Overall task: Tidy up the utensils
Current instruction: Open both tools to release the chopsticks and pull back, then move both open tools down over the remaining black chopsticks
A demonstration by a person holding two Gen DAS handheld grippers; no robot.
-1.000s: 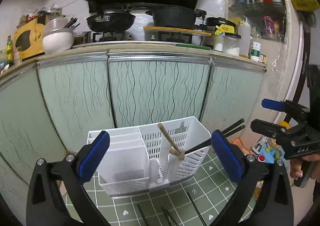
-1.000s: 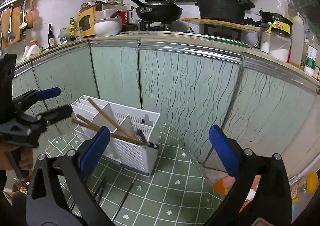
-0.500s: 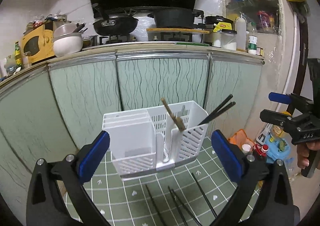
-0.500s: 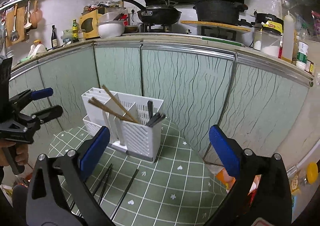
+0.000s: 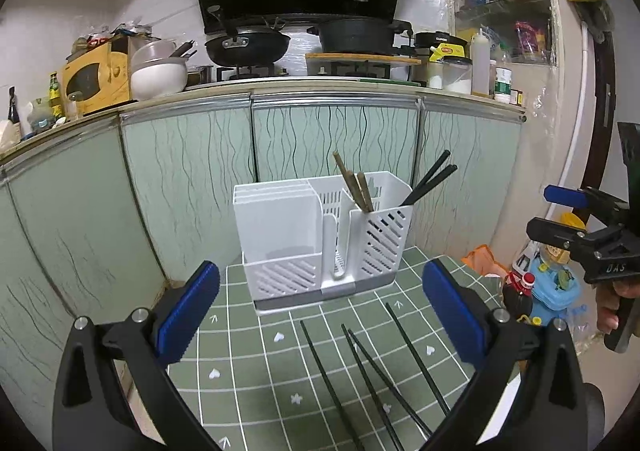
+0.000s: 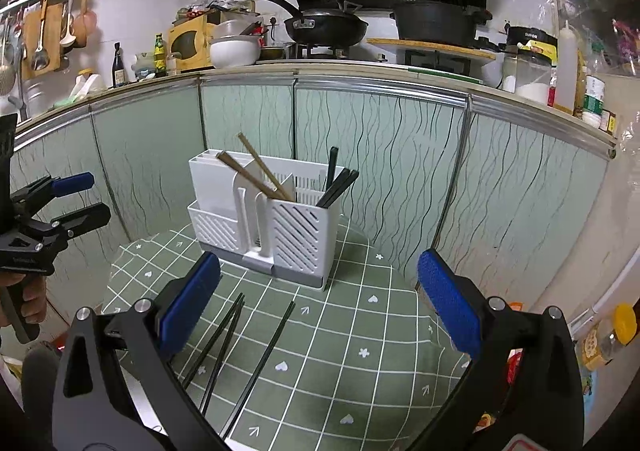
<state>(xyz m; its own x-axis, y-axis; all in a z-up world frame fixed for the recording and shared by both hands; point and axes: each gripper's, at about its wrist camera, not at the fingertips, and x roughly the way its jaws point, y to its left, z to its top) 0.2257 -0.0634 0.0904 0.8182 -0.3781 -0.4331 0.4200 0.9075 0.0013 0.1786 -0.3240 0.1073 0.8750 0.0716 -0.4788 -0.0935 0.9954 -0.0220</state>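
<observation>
**Both grippers wide open above loose chopsticks**

Left wrist view shows the left gripper (image 5: 320, 309) with its jaws spread wide and nothing between its blue pads (image 5: 188, 309). Ahead of it a white utensil caddy (image 5: 322, 241) stands on a green grid-patterned mat (image 5: 256, 375), close to the pale green cabinet doors (image 5: 188, 187). Two wooden chopsticks (image 5: 354, 185) lean in a middle compartment, and black chopsticks (image 5: 430, 179) lean out of the right-hand compartment. Four more black chopsticks (image 5: 374, 379) lie loose on the mat, between the caddy and the gripper. The right gripper (image 6: 319, 301) hangs beside the left one, its jaws equally wide apart and empty, with the loose chopsticks below its left finger.
</observation>
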